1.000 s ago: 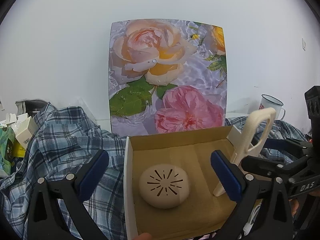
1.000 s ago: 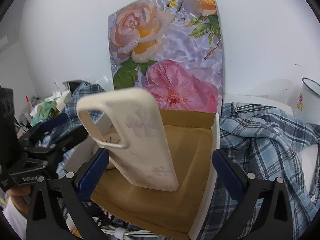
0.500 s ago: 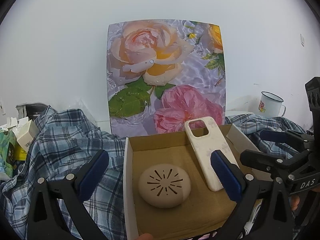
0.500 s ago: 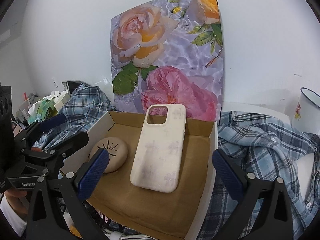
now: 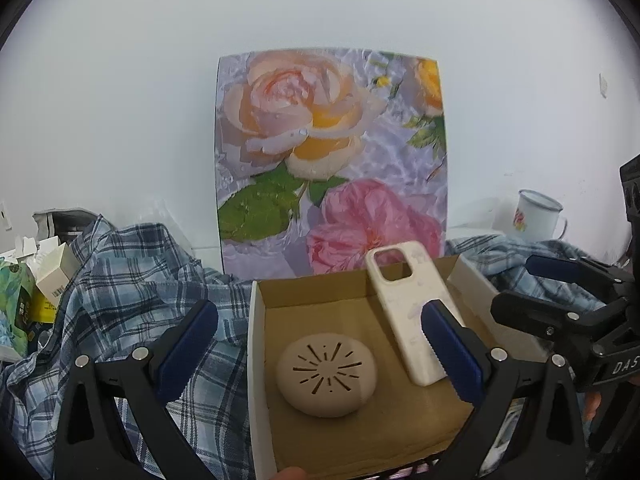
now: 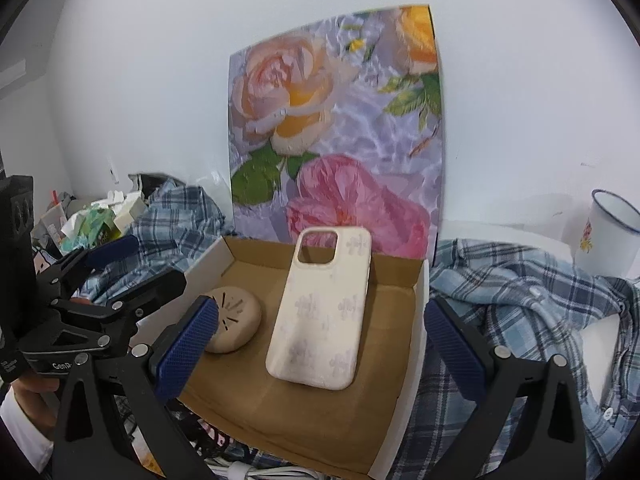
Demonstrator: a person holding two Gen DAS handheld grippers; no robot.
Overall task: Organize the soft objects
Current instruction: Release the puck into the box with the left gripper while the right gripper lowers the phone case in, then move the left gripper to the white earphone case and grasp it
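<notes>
The phone case (image 6: 324,308), cream with faint pale prints, lies back-up inside the shallow cardboard box (image 6: 416,308), its camera cutout toward the far wall of the box and its top end leaning on that wall. It sits in the right half of the box, as my left camera sees it (image 5: 412,312). Beside it, toward the box's left wall, rests the round beige pad (image 5: 326,374) with a sunburst of slits in its top; the two lie near each other, and I cannot tell whether they touch.

My right gripper (image 6: 320,344) stands spread wide with nothing between its fingers (image 6: 188,344). The case lies ahead of them and between their lines, touching neither pad. In that view the left-hand blue pad overlaps the round pad's near edge.

My left gripper (image 5: 316,356) is spread wide and empty as well. The round pad lies between its fingers (image 5: 186,352), clear of both, while the right-hand blue pad covers the lower corner of the case in my view.

The box rests on a rumpled blue plaid shirt (image 6: 520,300) that spreads out to both sides. Behind the box a rose picture (image 5: 332,160) stands against the white wall, and a white enamel mug (image 6: 608,240) stands at the far right.
</notes>
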